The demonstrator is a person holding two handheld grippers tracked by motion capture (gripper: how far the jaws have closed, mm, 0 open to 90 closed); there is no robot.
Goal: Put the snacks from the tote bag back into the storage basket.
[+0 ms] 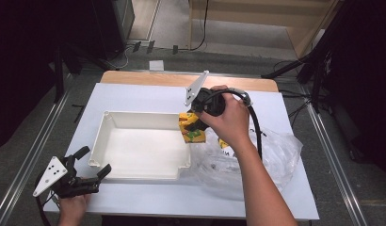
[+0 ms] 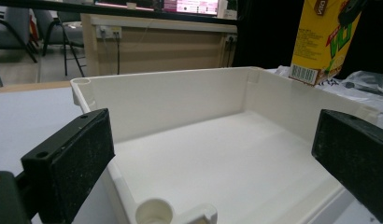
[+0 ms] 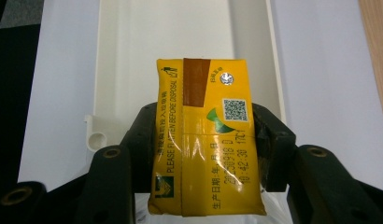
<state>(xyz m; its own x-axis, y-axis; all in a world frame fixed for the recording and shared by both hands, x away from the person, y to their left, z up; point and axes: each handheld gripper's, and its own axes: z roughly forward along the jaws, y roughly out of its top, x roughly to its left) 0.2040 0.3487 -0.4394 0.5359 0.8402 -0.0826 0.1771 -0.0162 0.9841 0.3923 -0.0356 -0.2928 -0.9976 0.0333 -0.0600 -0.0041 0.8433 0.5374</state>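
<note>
Right gripper [image 3: 201, 140] jaws pinch a yellow cardboard drink carton [image 3: 206, 140] by its two narrow sides, pads pressed flat against it. Carton hangs over the right end wall of the white rectangular plastic tray [image 1: 106, 123], just clear of the rim, above the edge of a crumpled clear plastic bag [image 1: 276, 155] that lies on the white counter [image 1: 134, 94]. Left gripper [image 1: 94, 162] jaws spread wide and empty, resting low at the tray's near left corner, not touching anything.

Step in hand looks like placing the carton into the tray. To do it well: carry it further over the rim so the whole base clears the wall, lower until the bottom meets the tray floor, then let go; a release from height would likely tip it. Left gripper could steady the tray corner if it slides.

The right gripper view gives the carton's top face: foil straw seal, QR code, date print, and the grip on both sides. The left gripper view gives the barcode side and the gap between carton base and tray rim. The high view alone gives the bag and both hands' layout.
</note>
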